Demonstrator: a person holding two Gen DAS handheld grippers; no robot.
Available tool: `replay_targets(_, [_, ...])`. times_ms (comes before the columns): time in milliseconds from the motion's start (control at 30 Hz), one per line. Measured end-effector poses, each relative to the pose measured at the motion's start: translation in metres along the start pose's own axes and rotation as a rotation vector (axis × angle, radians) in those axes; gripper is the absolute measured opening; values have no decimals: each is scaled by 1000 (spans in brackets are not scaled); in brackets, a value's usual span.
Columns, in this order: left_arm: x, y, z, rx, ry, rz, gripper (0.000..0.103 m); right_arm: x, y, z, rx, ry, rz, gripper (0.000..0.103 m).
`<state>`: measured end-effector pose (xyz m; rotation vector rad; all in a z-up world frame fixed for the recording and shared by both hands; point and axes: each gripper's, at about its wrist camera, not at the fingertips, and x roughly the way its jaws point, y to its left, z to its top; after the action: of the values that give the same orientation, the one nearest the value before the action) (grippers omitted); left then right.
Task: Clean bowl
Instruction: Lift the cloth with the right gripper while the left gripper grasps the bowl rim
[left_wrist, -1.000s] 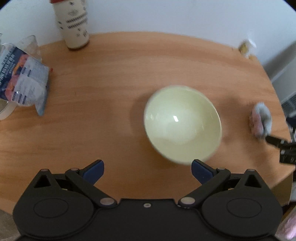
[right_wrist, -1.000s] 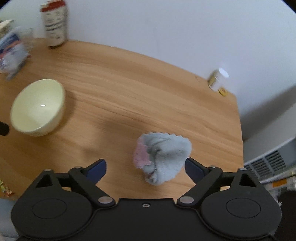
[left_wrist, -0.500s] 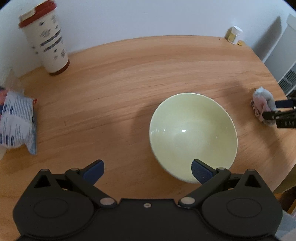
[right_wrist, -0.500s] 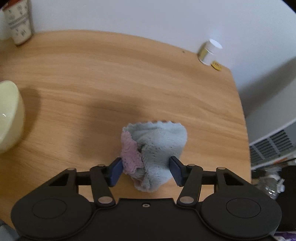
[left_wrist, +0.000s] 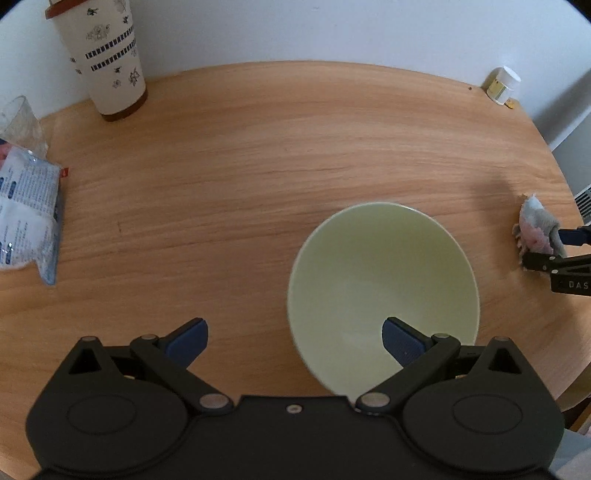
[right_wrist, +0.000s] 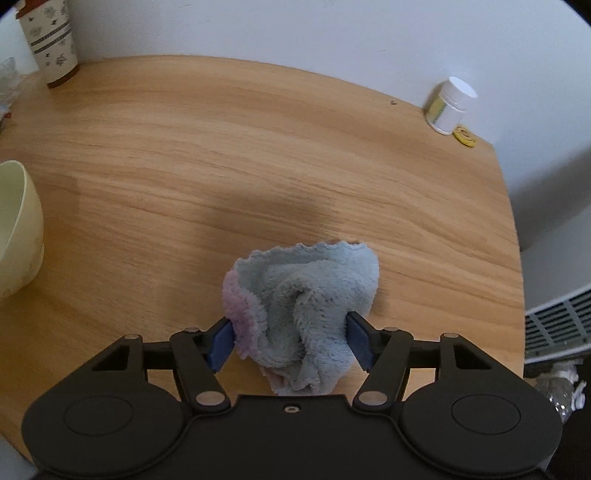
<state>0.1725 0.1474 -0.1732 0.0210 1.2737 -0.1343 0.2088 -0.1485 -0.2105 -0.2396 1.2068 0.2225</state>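
Note:
A pale green bowl (left_wrist: 382, 291) stands on the wooden table (left_wrist: 258, 155); it also shows at the left edge of the right wrist view (right_wrist: 16, 229). My left gripper (left_wrist: 293, 341) is open, its right finger over the bowl's near rim and its left finger outside the bowl. My right gripper (right_wrist: 291, 343) is shut on a crumpled blue and pink cloth (right_wrist: 306, 306) at the table's right side. The cloth (left_wrist: 537, 230) and the right gripper's fingers (left_wrist: 554, 260) show at the right edge of the left wrist view.
A tall patterned cup (left_wrist: 107, 59) stands at the back left by the wall. A plastic packet (left_wrist: 27, 210) lies at the left edge. A small white pill bottle (right_wrist: 448, 105) and a yellow piece (right_wrist: 465, 136) sit at the back right corner. A radiator grille (right_wrist: 557, 328) is beyond the table's right edge.
My right gripper closed on the cloth. My left gripper moved forward toward the bowl, so its right finger is now over the near rim.

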Motion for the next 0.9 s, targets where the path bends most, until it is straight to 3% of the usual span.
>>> replay_targets(133, [4,-1,-3,-12,15,25,102,6,-5,-3,-30,-15,34,68])
replay_targets(300, [3,9,-5,-104,25,21,102,9,-10,-8,-38,-38,51,66])
replay_targets(600, [-1,6,-8,-125,-11,-43,102,10,-21,-9,-65,-54,70,41])
replay_targets(700, [0,4,-10,-123,-12,-67,97,4,-37,-4,24,-59,142,34])
replay_targets(833, [2,9,-9,-160,-21,-109,92,-9,-49,1,103,-88,236,34])
replay_targets(900, [4,13,-9,-170,-22,-115,84,-17,-49,3,106,-108,278,34])
